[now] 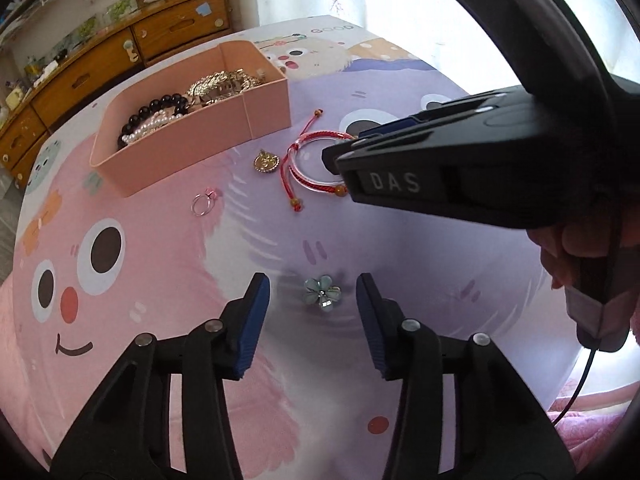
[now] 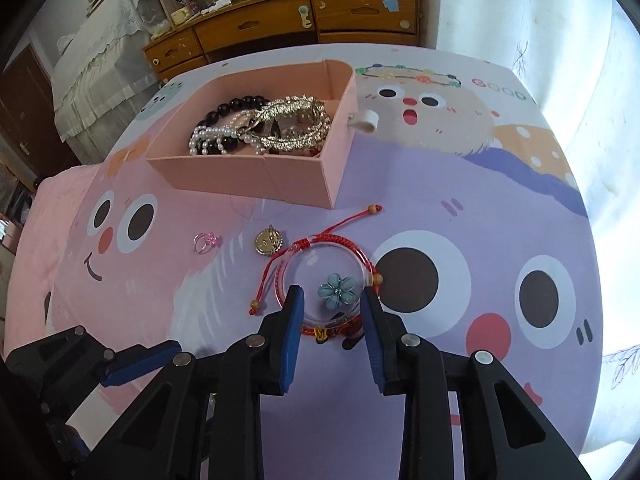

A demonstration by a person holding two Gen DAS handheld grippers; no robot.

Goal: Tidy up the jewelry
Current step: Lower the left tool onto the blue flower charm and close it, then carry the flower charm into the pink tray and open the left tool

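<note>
The pink box (image 2: 256, 176) sits open on the cartoon-printed worktop (image 2: 500, 216), holding a black bead bracelet (image 2: 236, 108), a pearl strand (image 2: 212, 138) and glittery gold chains (image 2: 296, 120). A small white pull tab (image 2: 368, 120) sticks out from the box's right side wall. Just in front of the box lie a gold pendant (image 2: 269, 241) and, further left of it, a pink ring (image 2: 206, 242). In front of the box's right corner lies the red cord bracelet (image 2: 320, 246), bound to a clear bangle.

In the right wrist view a blue flower charm (image 2: 337, 290) appears inside that bangle; in the left wrist view the flower charm (image 1: 322, 293) lies well clear of the bracelet, nearer the camera.

The left tool (image 1: 312, 320) is spread wide, its blue pads flanking the flower without touching it. The right tool (image 2: 332, 328) is also spread, hovering over the near edge of the bangle; its body reads "DAS" in the left view. "GOOD" is printed on the worktop right of the box.
</note>
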